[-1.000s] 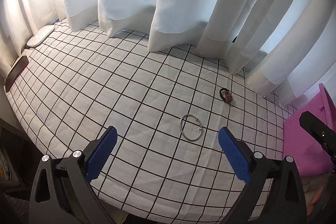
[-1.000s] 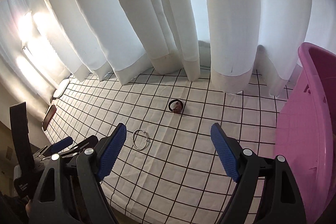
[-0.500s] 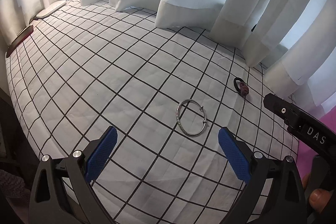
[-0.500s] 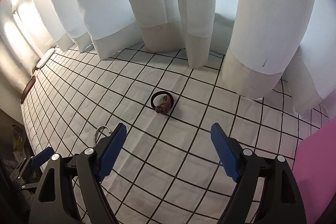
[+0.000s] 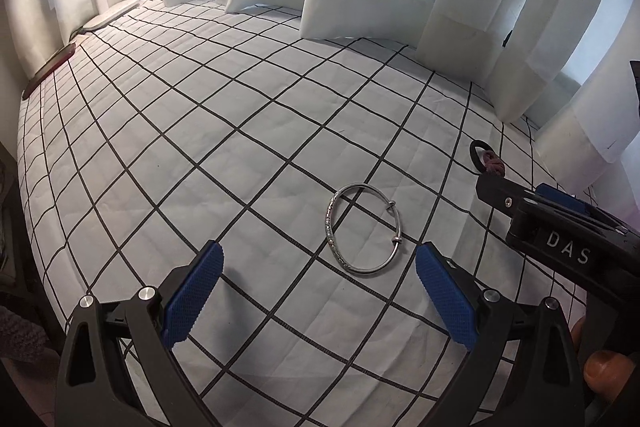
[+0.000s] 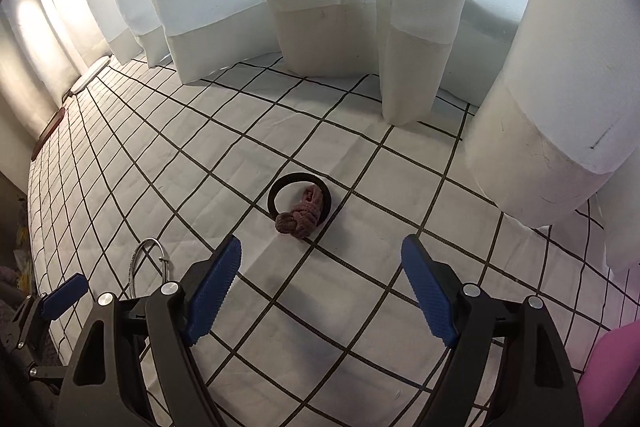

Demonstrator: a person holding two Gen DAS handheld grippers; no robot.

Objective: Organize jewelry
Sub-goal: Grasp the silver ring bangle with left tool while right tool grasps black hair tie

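Observation:
A silver bangle (image 5: pixel 362 229) lies flat on the white checked cloth (image 5: pixel 200 131). My left gripper (image 5: pixel 318 293) is open and empty, low over the cloth just short of the bangle. A black hair tie with a mauve knotted bow (image 6: pixel 301 207) lies farther right; it also shows in the left wrist view (image 5: pixel 487 159). My right gripper (image 6: pixel 320 291) is open and empty, just short of the hair tie. The bangle also shows at the left of the right wrist view (image 6: pixel 146 263), partly hidden behind the right gripper's left finger.
White curtains (image 6: pixel 344 7) hang along the far edge of the cloth. A pink container (image 6: pixel 612 371) sits at the lower right. A white flat object (image 5: pixel 112 17) and a dark red one (image 5: pixel 50 71) lie at the far left edge.
Both grippers have moved forward and down toward the cloth. The bangle and the hair tie now look larger and closer. Neither item has moved.

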